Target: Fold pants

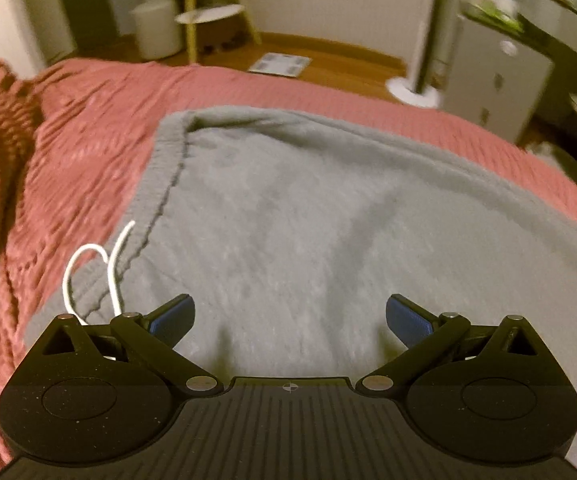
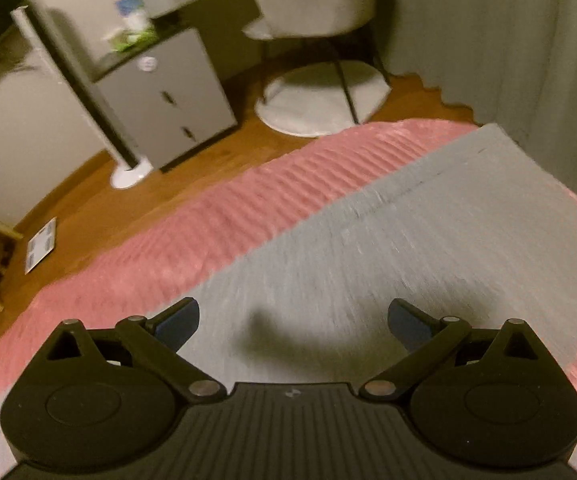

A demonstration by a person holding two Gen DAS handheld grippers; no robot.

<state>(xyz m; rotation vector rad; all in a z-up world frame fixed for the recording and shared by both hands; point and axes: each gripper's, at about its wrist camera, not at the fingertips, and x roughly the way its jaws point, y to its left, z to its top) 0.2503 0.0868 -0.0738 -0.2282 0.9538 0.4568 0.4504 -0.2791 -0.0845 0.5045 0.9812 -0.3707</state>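
Left gripper [image 1: 290,322]: jaws spread wide, holding nothing. Its two blue pads [image 1: 174,318] stand well apart above the grey pants [image 1: 308,208], and no contact with the fabric is visible.

Right gripper [image 2: 293,324]: jaws likewise spread wide and empty, positioned over the same garment, which fills the lower right of the right wrist view. Motion blur prevents a finer reading of the cloth there.

Item count: two grippers, one pair of pants, one white drawstring [image 1: 106,268] with two visible strands.

Pants position: laid flat on the pink bedspread [image 1: 88,128], directly ahead of and beneath both grippers. In the left wrist view the ribbed waistband [image 1: 156,184] runs along the garment's left edge, toward the left side of the bed, and the drawstring lies on it just beside the left finger of the left gripper. In the right wrist view one straight edge of the pants runs diagonally away toward the far right corner of the bed, with a strip of bedspread between it and the bed's edge.
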